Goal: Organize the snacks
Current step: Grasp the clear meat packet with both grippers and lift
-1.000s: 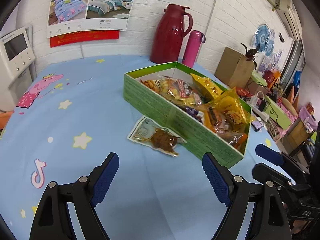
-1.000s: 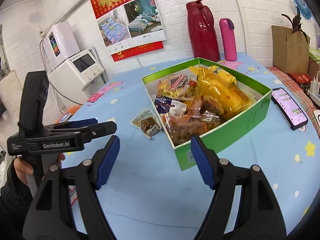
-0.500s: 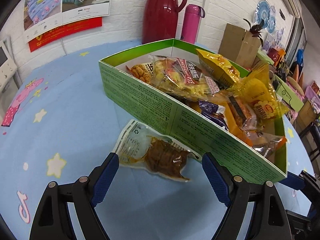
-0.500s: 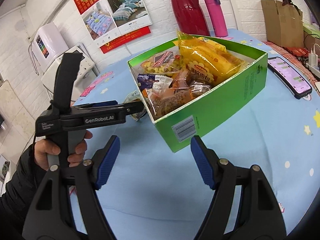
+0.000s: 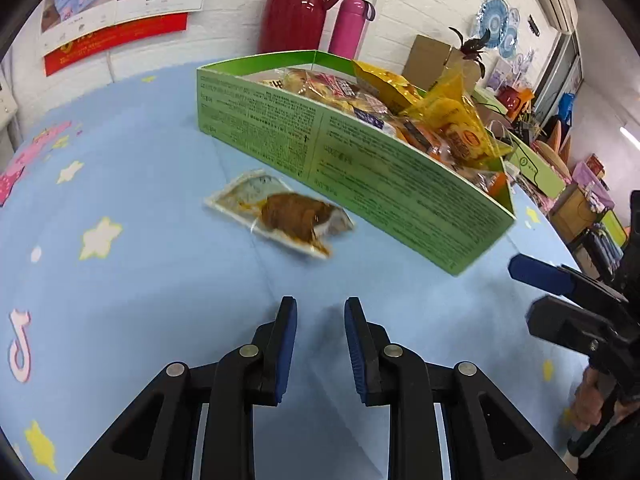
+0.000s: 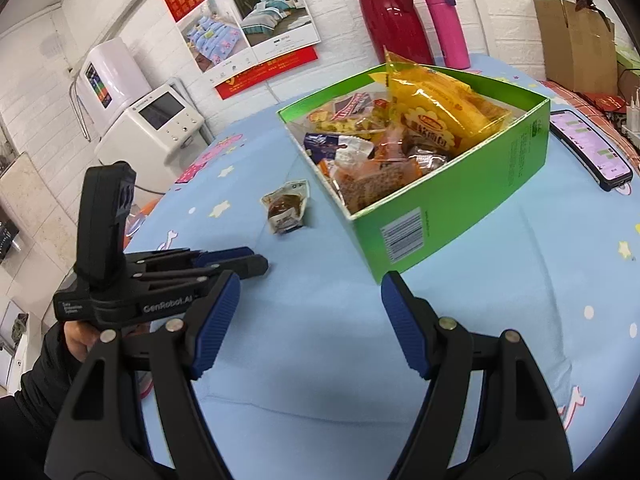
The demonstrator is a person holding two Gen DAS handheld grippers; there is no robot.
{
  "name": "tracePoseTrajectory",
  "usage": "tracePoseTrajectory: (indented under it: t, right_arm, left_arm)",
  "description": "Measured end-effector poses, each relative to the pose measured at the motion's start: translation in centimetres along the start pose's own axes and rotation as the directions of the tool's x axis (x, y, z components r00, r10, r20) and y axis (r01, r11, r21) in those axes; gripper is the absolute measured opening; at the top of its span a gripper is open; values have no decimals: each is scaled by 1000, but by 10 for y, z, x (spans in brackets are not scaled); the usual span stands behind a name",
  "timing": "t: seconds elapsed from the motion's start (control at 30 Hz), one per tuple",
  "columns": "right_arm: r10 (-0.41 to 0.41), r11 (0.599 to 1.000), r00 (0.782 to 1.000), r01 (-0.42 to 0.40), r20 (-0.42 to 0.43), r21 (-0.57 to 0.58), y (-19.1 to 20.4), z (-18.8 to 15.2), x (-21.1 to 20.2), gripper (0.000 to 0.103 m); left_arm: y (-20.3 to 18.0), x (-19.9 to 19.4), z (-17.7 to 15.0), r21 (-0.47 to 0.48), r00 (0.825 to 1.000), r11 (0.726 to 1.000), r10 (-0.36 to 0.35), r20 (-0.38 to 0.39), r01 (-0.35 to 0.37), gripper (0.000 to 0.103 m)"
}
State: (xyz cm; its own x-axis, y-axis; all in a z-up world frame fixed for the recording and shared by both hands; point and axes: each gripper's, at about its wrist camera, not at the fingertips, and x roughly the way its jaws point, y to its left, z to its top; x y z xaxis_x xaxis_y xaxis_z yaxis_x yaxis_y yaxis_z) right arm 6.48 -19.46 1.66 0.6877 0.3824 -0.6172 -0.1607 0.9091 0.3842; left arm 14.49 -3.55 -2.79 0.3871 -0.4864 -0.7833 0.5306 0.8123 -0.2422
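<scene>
A clear snack packet [image 5: 288, 216] with a brown piece inside lies flat on the blue starred tablecloth, just left of the green cardboard box [image 5: 380, 176]. The box is heaped with yellow, orange and purple snack packs. My left gripper [image 5: 320, 320] hovers over the cloth short of the packet, its blue pads drawn close with only a narrow gap and nothing between them. In the right wrist view the packet [image 6: 286, 208] sits beside the box [image 6: 472, 196]. My right gripper [image 6: 310, 296] stands wide open and empty near the box's front corner, with the left gripper [image 6: 252, 260] to its left.
A red thermos [image 5: 298, 4] and a pink bottle [image 5: 350, 24] stand behind the box. A phone [image 6: 588, 156] lies on the table to the box's right, a cardboard box [image 6: 576, 44] beyond it. A white appliance [image 6: 156, 128] stands off the table's left side.
My left gripper has closed from wide open to a narrow gap and pulled back from the packet, which stays on the cloth. The right gripper has stayed open and shifted slightly.
</scene>
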Motion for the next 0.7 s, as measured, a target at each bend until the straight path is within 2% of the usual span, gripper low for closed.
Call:
tracePoseTrajectory:
  t: [0.1, 0.17, 0.3, 0.33, 0.43, 0.57, 0.67, 0.7]
  right_arm:
    - [42, 999, 999, -42, -18, -14, 10, -2, 6, 74]
    - [52, 999, 998, -52, -34, -16, 16, -2, 13, 74]
    - [53, 996, 997, -56, -50, -64, 40, 5, 31, 68]
    - [47, 995, 998, -51, -51, -84, 47, 8, 37, 68]
    - [-43, 984, 998, 33, -51, -172, 68, 17, 62, 68]
    - [-173, 953, 984, 159, -31, -257, 82, 31, 97, 68]
    - [-283, 915, 959, 264, -21, -304, 85, 36, 118, 68]
    - [-311, 903, 950, 288, -20, -319, 85, 36, 125, 64]
  left_arm:
    - [14, -14, -12, -102, 998, 993, -57, -14, 55, 27]
    - [31, -23, -12, -195, 995, 975, -103, 8, 103, 31]
    - [59, -40, -9, -298, 995, 951, -52, 89, 76, 53]
    - [65, -43, -8, -320, 994, 945, -36, 103, 68, 54]
    - [80, -43, -4, -364, 992, 928, -30, 121, 72, 54]
    - [91, -39, -5, -392, 990, 917, -19, 140, 73, 54]
    - [101, -34, -7, -399, 990, 914, -15, 138, 70, 54]
    - [103, -31, -8, -402, 991, 913, -24, 130, 74, 54]
